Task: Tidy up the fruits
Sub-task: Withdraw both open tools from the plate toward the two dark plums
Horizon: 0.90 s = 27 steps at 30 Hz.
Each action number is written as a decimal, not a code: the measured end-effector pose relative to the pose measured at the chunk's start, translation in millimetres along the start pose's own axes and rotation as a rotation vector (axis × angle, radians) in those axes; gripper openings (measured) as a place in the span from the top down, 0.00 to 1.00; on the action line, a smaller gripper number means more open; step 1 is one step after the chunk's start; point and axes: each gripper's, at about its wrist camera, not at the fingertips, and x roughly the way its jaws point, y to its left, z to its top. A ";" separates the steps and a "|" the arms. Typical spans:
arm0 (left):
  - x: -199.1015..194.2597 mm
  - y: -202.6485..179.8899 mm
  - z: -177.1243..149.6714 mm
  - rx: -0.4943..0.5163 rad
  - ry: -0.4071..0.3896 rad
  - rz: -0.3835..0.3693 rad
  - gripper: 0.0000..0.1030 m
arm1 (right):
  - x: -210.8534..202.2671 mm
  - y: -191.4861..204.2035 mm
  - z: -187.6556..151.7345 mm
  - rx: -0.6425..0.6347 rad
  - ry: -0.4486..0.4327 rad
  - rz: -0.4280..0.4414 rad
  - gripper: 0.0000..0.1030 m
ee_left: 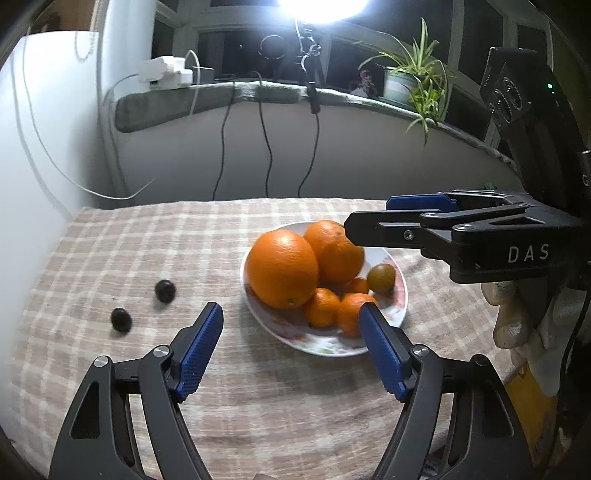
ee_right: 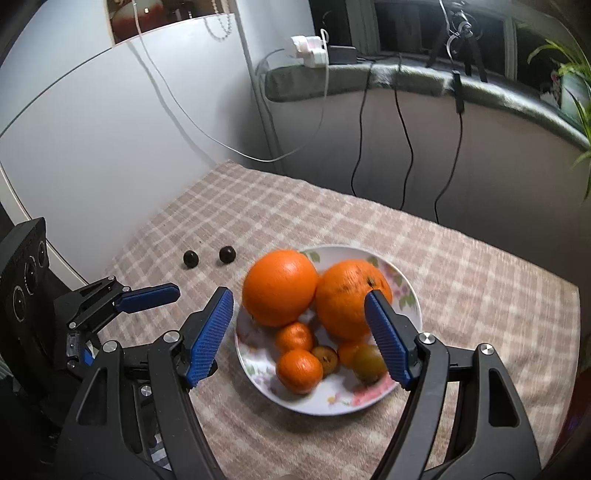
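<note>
A flowered white plate [ee_left: 321, 349] [ee_right: 332, 400] stands on the checked tablecloth [ee_left: 147, 243]. It holds two large oranges [ee_left: 280, 267] [ee_right: 279, 286], several small mandarins [ee_left: 321, 306] [ee_right: 299, 369] and a greenish-brown fruit [ee_left: 381, 277] [ee_right: 369, 360]. Two small dark fruits [ee_left: 165, 290] [ee_right: 227, 254] lie on the cloth left of the plate. My left gripper [ee_left: 291, 308] [ee_right: 162, 295] hovers open before the plate's near-left side, with nothing between its pads. Over the plate's near side my right gripper [ee_right: 299, 295] [ee_left: 367, 214] also stands open and holds nothing.
A padded window sill [ee_left: 221, 99] behind the table carries a power strip [ee_left: 166, 72], hanging cables and a potted plant [ee_left: 406, 79]. A bright lamp [ee_left: 321, 7] glares above. A white panel [ee_right: 92, 129] borders the table's left. A gloved hand [ee_left: 509, 325] holds the right gripper.
</note>
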 end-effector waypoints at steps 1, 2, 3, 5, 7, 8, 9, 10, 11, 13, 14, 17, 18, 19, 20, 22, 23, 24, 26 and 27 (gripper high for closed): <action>-0.6 2.3 0.2 -0.003 -0.002 0.003 0.26 | 0.9 2.4 2.0 -0.008 -0.002 0.000 0.26; -1.1 4.6 0.2 -0.006 -0.004 0.005 0.26 | 1.9 4.9 4.1 -0.016 -0.003 -0.001 0.26; -1.3 7.0 0.4 -0.009 -0.005 0.008 0.26 | 3.4 7.0 6.3 -0.023 -0.002 -0.001 0.26; -1.7 12.2 0.9 -0.017 -0.009 0.014 0.26 | 6.7 11.0 11.5 -0.033 0.002 0.003 0.26; -3.5 18.4 0.2 -0.022 -0.013 0.021 0.26 | 10.5 15.1 16.6 -0.046 0.007 0.005 0.26; -3.4 20.7 0.5 -0.025 -0.013 0.024 0.26 | 12.3 16.6 18.0 -0.050 0.009 0.004 0.26; -3.4 24.5 0.7 -0.030 -0.012 0.028 0.26 | 14.3 17.7 19.9 -0.054 0.012 0.004 0.26; -3.3 27.6 1.0 -0.034 -0.012 0.031 0.26 | 16.8 19.6 22.1 -0.059 0.016 0.006 0.26; -3.3 31.5 0.9 -0.040 -0.011 0.035 0.26 | 19.4 21.5 23.8 -0.063 0.021 0.008 0.26; -3.2 38.3 0.7 -0.049 -0.010 0.042 0.26 | 25.0 25.1 27.4 -0.071 0.033 0.011 0.26; -3.5 42.6 0.3 -0.055 -0.010 0.047 0.26 | 27.8 27.1 29.0 -0.074 0.038 0.017 0.26; -4.8 54.8 -1.1 -0.074 -0.012 0.049 0.26 | 36.7 33.2 33.7 -0.081 0.059 0.039 0.26; -5.5 60.4 -1.7 -0.083 -0.014 0.050 0.26 | 39.5 35.6 35.6 -0.084 0.064 0.046 0.26; -5.8 65.0 -2.4 -0.090 -0.013 0.053 0.26 | 42.5 38.1 37.4 -0.087 0.069 0.053 0.26; -6.0 69.6 -3.1 -0.096 -0.012 0.057 0.26 | 45.5 40.6 39.2 -0.090 0.076 0.060 0.26; -6.1 79.9 -4.6 -0.114 -0.009 0.063 0.26 | 53.1 46.2 43.3 -0.094 0.092 0.081 0.26; -6.0 83.7 -5.2 -0.121 -0.006 0.065 0.26 | 56.1 48.3 44.6 -0.095 0.100 0.088 0.26; -5.6 89.4 -6.5 -0.132 -0.002 0.068 0.26 | 59.3 49.8 45.5 -0.092 0.110 0.095 0.26; -4.4 97.8 -7.9 -0.146 0.005 0.064 0.27 | 69.9 52.3 49.4 -0.075 0.136 0.110 0.26; -3.9 101.9 -9.0 -0.153 0.008 0.064 0.27 | 75.2 52.7 50.9 -0.062 0.149 0.120 0.26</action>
